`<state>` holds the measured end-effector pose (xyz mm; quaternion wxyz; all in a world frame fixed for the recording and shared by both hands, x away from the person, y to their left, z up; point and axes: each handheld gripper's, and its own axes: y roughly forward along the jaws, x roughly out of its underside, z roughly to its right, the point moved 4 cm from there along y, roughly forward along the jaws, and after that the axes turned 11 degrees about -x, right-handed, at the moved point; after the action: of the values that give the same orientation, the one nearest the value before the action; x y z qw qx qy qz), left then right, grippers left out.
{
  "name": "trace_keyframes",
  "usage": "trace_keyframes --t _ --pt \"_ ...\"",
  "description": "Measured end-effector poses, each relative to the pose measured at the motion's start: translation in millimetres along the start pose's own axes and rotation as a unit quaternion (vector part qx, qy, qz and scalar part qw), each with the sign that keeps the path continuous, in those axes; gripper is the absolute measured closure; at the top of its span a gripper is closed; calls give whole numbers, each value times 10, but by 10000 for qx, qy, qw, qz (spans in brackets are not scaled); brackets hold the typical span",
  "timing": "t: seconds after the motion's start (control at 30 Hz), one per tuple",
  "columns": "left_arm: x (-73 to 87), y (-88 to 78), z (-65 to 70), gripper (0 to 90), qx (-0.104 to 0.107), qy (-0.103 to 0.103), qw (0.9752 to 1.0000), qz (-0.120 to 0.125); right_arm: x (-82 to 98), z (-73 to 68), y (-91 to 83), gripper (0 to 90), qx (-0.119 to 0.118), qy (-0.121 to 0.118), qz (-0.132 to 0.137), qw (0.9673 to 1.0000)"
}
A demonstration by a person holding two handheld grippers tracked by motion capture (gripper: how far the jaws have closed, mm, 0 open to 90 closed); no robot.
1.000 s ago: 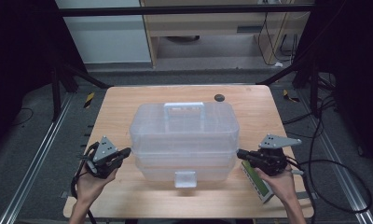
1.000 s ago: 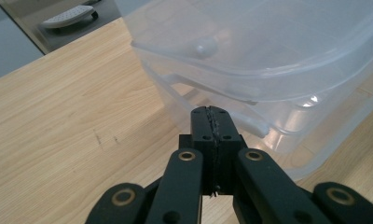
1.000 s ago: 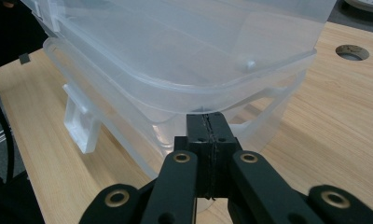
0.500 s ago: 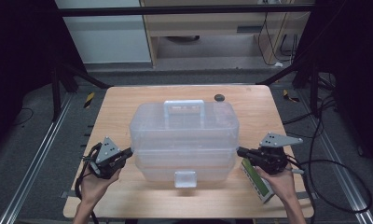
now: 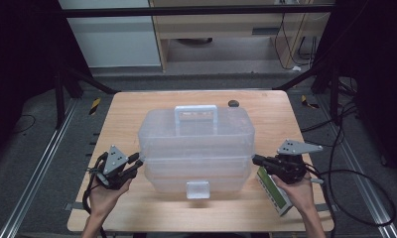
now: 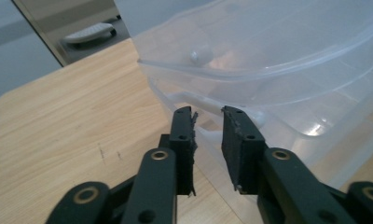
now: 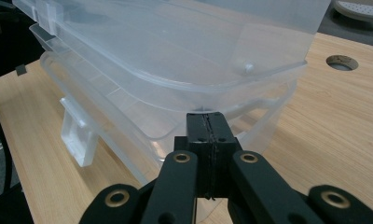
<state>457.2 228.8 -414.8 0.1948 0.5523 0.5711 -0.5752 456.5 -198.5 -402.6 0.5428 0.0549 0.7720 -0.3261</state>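
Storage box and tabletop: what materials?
Storage box: looks like clear, slightly frosted moulded plastic; the wood shows through its walls, glossy highlights on the rims. Tabletop: pale wood or wood-look laminate, matt, with visible straight grain; cannot tell which.

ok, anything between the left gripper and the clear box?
Nothing visible. The left gripper, jaws just opened with nothing between them, sits right at the side rim of the clear box, bare wooden table beside it.

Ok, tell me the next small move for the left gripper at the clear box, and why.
Probably ease the left gripper forward and close on the rim of the clear box. Its jaws have just been opening and stand apart at the box's edge, gripping nothing, while the right gripper sits shut against the opposite side.
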Motion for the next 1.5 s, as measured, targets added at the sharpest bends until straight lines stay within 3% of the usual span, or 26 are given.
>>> trace_keyframes --t 0.37,0.63,0.87,1.27,1.47,1.5 --pt "-31 -10 30 603 -140 -15 9997 217 -10 4 0 900 -3 -12 21 10000" --pt "-75 -11 39 592 -277 36 9984 500 -20 2 -1 900 16 -35 25 10000" --pt "-83 3 59 589 -258 -9 9983 529 -30 4 -2 900 12 -41 56 10000" --pt "-157 27 106 596 -459 83 9963 718 -35 -9 10 900 7 -70 81 9999" --pt "-166 12 109 613 -524 53 9966 635 -36 -13 11 900 -1 -70 108 9999" --pt "-180 18 98 617 -533 127 9961 693 -35 -13 11 900 7 -72 110 9999"
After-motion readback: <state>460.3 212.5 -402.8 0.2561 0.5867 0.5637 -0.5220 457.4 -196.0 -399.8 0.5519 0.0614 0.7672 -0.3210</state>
